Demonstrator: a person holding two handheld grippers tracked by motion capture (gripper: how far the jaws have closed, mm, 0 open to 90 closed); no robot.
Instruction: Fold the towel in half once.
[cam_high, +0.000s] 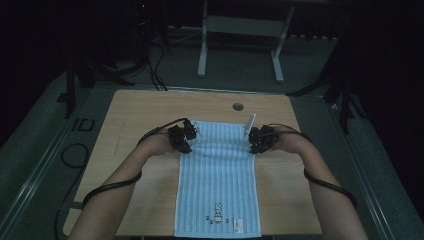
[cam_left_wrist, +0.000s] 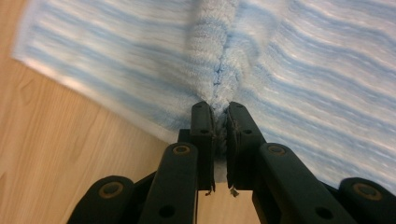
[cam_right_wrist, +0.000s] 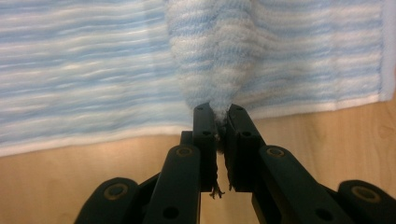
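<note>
Pale blue striped terry towel (cam_high: 218, 180) lies lengthwise on the light wooden table (cam_high: 135, 115). Left gripper (cam_left_wrist: 220, 112) clamped on the towel's left edge, right gripper (cam_right_wrist: 219, 112) clamped on its right edge, both near its far end.

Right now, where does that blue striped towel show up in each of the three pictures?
High view: the towel lies down the middle of the table, its far corners pinched by the left gripper and right gripper.
Left gripper view: towel across the top, bunched in the jaws.
Right gripper view: towel across the top, likewise pinched.
Shared landmark: the towel's white edge on wood.
</note>
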